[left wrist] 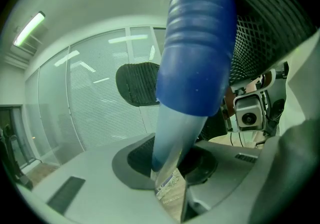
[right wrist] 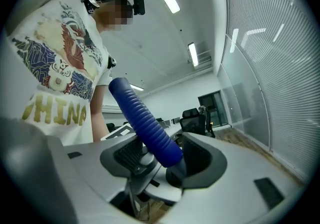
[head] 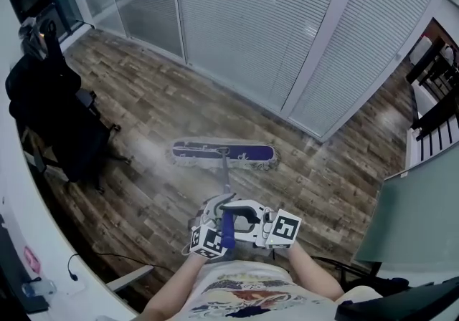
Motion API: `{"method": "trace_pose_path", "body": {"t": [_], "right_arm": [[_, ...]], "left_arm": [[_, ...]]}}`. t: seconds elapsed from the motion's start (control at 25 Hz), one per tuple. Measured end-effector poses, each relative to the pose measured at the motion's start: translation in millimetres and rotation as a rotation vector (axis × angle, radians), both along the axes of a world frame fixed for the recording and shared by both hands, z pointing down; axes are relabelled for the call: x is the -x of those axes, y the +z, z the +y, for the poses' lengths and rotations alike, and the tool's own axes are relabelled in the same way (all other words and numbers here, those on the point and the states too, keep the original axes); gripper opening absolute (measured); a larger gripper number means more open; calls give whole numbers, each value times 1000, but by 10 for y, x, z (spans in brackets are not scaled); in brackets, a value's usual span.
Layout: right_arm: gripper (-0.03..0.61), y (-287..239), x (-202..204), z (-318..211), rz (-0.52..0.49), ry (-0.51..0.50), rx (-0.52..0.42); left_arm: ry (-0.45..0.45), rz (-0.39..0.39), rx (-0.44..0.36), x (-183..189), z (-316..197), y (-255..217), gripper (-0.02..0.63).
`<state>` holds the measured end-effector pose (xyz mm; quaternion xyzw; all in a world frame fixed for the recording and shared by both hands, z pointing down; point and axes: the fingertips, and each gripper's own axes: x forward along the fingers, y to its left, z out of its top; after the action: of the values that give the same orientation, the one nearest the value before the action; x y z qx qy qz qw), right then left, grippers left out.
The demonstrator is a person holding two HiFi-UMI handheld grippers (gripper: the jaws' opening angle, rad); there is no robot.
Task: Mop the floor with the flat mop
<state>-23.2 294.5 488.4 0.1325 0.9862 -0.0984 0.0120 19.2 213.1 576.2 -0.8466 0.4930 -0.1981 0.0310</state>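
The flat mop's purple head [head: 222, 155] lies flat on the wood floor in front of me, in the head view. Its pole [head: 226, 185] runs back to a blue ribbed handle [head: 227, 231] close to my body. My left gripper [head: 209, 238] and right gripper [head: 267, 228] close on that handle from either side. In the left gripper view the blue handle [left wrist: 197, 43] and its pale lower shaft pass between the jaws of the left gripper [left wrist: 172, 160]. In the right gripper view the handle [right wrist: 145, 123] is clamped in the right gripper [right wrist: 167, 160].
A black office chair draped with dark clothing [head: 50, 119] stands at the left. Glass partitions with blinds [head: 287, 26] close off the far side. A white desk edge [head: 43, 269] is at lower left, and a black rack [head: 437, 97] and a pale panel [head: 416, 219] stand at the right.
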Motion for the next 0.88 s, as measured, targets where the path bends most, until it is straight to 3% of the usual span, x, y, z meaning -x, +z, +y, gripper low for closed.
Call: {"method": "trace_pose_path", "body": {"t": [0.56,0.88], "right_arm": [[232,142,751,-1076,14,-11,-24],[232,125,1127,-2077,0,-23,-20]], "left_arm": [[-19,20,-21,754,-1104,99,71],[-33,10,-14,1151,-2105,104,71]]}}
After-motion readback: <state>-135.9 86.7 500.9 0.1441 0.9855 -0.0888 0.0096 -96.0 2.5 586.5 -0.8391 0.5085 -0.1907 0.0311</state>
